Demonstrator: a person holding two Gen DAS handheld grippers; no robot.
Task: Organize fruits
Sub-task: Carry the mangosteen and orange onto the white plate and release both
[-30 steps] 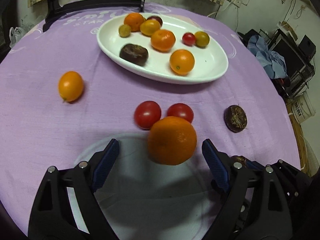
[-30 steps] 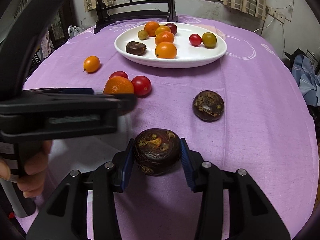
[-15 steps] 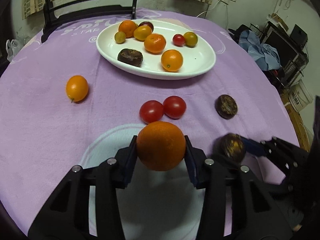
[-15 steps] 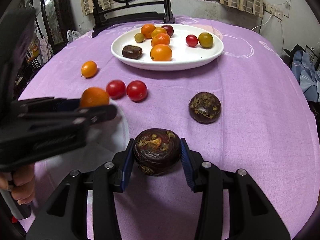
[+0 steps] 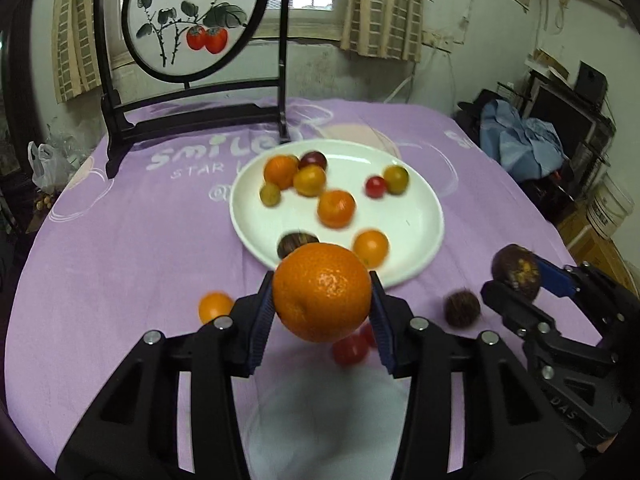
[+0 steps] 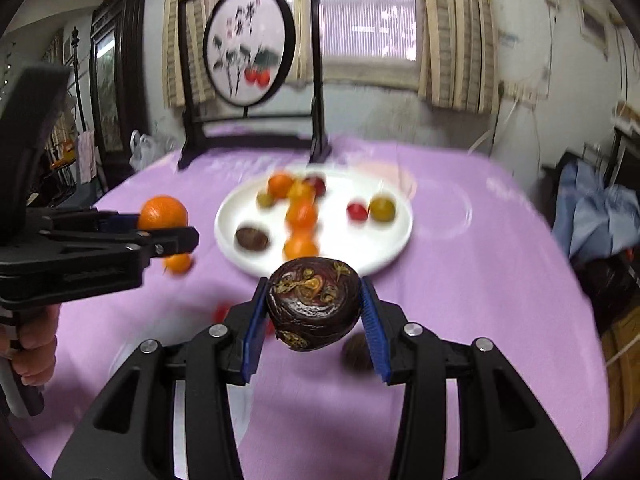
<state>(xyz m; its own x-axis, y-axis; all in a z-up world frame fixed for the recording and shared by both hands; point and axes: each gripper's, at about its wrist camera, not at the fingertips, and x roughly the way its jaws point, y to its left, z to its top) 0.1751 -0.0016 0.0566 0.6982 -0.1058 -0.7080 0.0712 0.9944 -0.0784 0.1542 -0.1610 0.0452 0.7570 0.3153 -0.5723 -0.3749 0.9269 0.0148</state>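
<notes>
A: Since both grippers are loaded, quick status? Left gripper point(image 5: 322, 312) has its fingers closed on the orange point(image 5: 322, 291), held up in the air w/ the white plate point(image 5: 424, 240) beyond it. Right gripper point(image 6: 314, 320) is clamped on the dark brown fruit point(image 6: 314, 307), also off the table, plate ahead.

B: Risks?

A: Few, imo. Orange is round and smooth, gripped only at its sides, so a jerk could roll it out. Plate's already crowded w/ fruit, so dropping either one from height could knock the small ones around or over the rim. Both grippers head for the same plate, so they could bump each other. Frames are blurry, looks like fast motion, which doesn't help.

B: What's left on the cloth?

A: Small orange fruit point(image 5: 215, 306), red tomatoes point(image 5: 352, 348) under the left gripper, another dark fruit point(image 5: 462, 309). Not yet sorted.

B: Any text?

A: Purple tablecloth point(image 5: 120, 248) reads "smile" and "STAR", rest cut off by the plate. Right gripper's body shows "DAS". Painted screen point(image 5: 192, 20) has Chinese characters, too small to read.
</notes>
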